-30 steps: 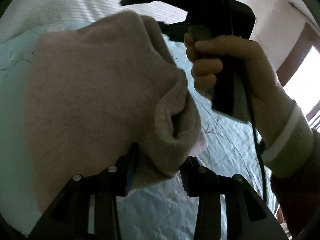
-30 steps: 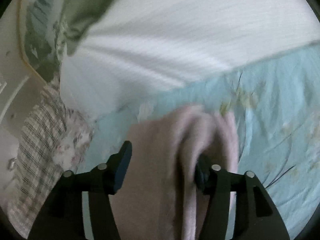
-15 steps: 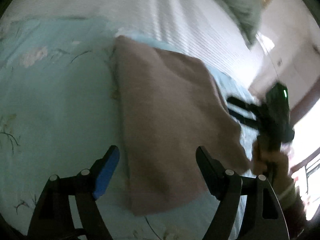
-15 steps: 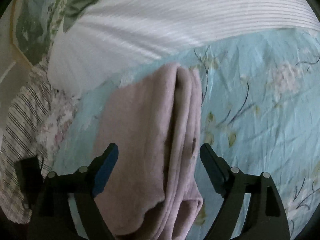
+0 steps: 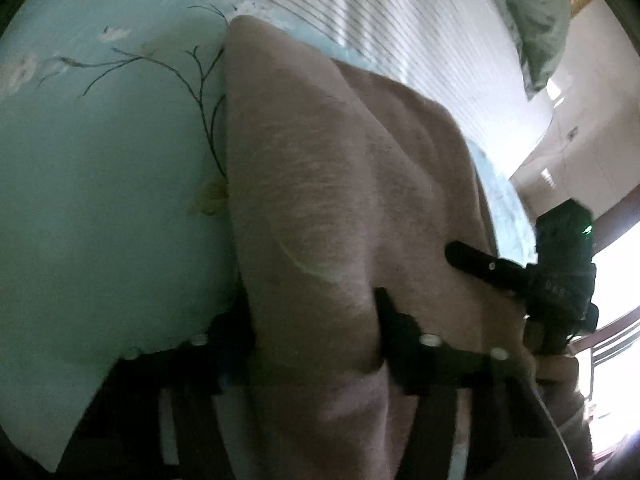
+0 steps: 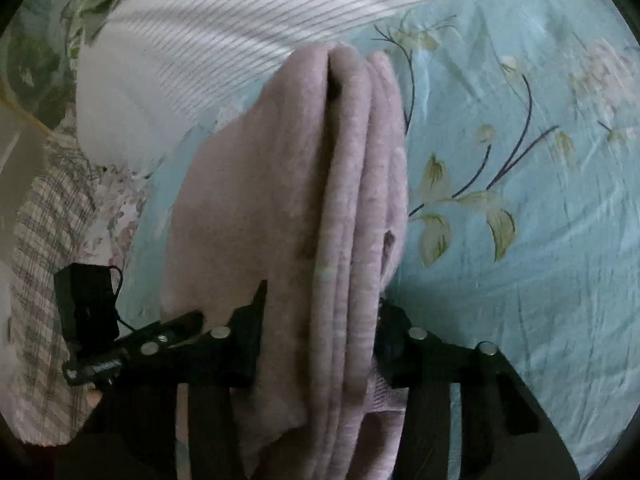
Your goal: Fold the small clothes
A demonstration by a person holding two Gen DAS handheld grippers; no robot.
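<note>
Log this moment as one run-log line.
left gripper: closing on folded pink fleece garment | right gripper: closing on it | surface: light blue floral bedsheet

No legible text; only blurred white lettering on the left tongs (image 6: 316,344).

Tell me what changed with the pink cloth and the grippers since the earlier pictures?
Half a second ago both grippers stood wide open above the folded pink cloth. Now the left gripper and right gripper have come down over its near edge and their jaws are closing around the layers. The cloth stays folded on the blue flowered sheet, beside the striped bedding.
</note>
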